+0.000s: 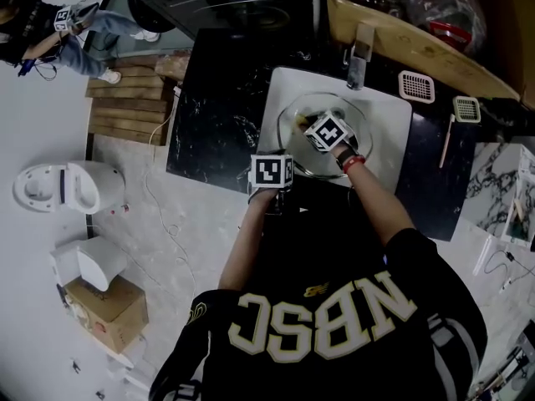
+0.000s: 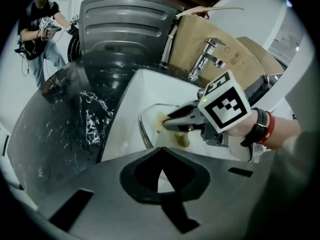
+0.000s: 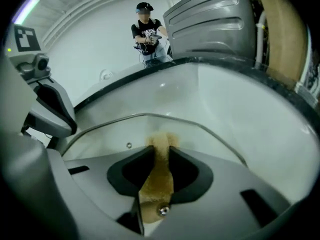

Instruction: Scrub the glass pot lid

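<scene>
The glass pot lid [image 1: 297,132] lies in the white sink [image 1: 389,128]. My right gripper [image 3: 160,151] is shut on a tan sponge [image 3: 157,179], and the sponge's front end presses on the lid's glass [image 3: 110,134] just inside the metal rim. The left gripper view shows that gripper [image 2: 164,126] reaching across the lid [image 2: 150,121] with the sponge [image 2: 183,140] under it. My left gripper [image 2: 160,150] sits at the lid's near rim with its jaws closed together where the rim runs under them. In the head view its marker cube [image 1: 272,172] stands at the sink's front edge.
A chrome faucet [image 1: 361,57] rises behind the sink. Black marbled counter [image 1: 217,115] lies to the left, a cardboard box [image 1: 401,32] behind. Two white grid strainers [image 1: 416,86] [image 1: 467,109] rest on the right. Another person [image 3: 147,31] stands in the background.
</scene>
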`<state>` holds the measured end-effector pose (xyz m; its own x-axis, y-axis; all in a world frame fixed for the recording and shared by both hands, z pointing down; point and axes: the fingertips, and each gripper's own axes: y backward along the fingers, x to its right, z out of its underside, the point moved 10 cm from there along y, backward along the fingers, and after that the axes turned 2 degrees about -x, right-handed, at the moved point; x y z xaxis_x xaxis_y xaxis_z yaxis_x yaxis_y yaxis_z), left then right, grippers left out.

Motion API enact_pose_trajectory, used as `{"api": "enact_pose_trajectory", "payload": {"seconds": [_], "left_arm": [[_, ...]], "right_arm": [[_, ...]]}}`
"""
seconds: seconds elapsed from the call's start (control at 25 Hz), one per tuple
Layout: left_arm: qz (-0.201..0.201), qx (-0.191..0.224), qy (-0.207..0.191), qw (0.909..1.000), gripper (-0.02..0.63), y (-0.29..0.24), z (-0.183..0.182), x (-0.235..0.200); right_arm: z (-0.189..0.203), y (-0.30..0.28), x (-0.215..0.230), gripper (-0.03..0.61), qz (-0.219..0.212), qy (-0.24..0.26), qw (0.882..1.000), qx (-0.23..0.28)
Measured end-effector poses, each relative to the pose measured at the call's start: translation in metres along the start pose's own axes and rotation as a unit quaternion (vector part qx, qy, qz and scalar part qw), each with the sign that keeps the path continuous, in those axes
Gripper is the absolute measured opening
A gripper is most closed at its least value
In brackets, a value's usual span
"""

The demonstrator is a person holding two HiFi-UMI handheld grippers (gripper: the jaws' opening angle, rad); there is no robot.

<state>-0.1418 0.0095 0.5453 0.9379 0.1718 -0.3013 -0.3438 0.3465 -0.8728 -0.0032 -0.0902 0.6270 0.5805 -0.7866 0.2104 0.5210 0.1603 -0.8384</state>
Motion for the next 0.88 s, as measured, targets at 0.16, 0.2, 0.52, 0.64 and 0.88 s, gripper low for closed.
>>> {"api": "enact_pose_trajectory", "payload": {"seconds": [0.16,0.2,0.52,0.64,0.88], "left_arm": [[-0.008,0.001,-0.013,0.9999,0.014,-0.002,0.001,0.001],[-0.005,-0.001,-0.01,0.9999,0.014,-0.002,0.001,0.0],[-0.004,-0.005,-0.009,0.9999,0.014,-0.001,0.0,-0.001],[-0.001,-0.007,-0.007,1.0,0.014,-0.002,-0.001,-0.001],[0.003,-0.009,-0.008,0.9999,0.014,-0.002,-0.001,0.0]], "right_arm": [[0.004,-0.009,0.014,0.104,0.028,0.004,1.0,-0.003],[0.008,-0.01,0.015,0.104,0.032,0.006,0.999,-0.011],[0.043,0.017,0.053,0.107,0.102,-0.009,0.994,-0.048],[0.065,0.03,0.069,0.109,0.128,-0.021,0.99,-0.062],[0.097,0.058,0.064,0.109,0.131,-0.005,0.985,-0.115]]}}
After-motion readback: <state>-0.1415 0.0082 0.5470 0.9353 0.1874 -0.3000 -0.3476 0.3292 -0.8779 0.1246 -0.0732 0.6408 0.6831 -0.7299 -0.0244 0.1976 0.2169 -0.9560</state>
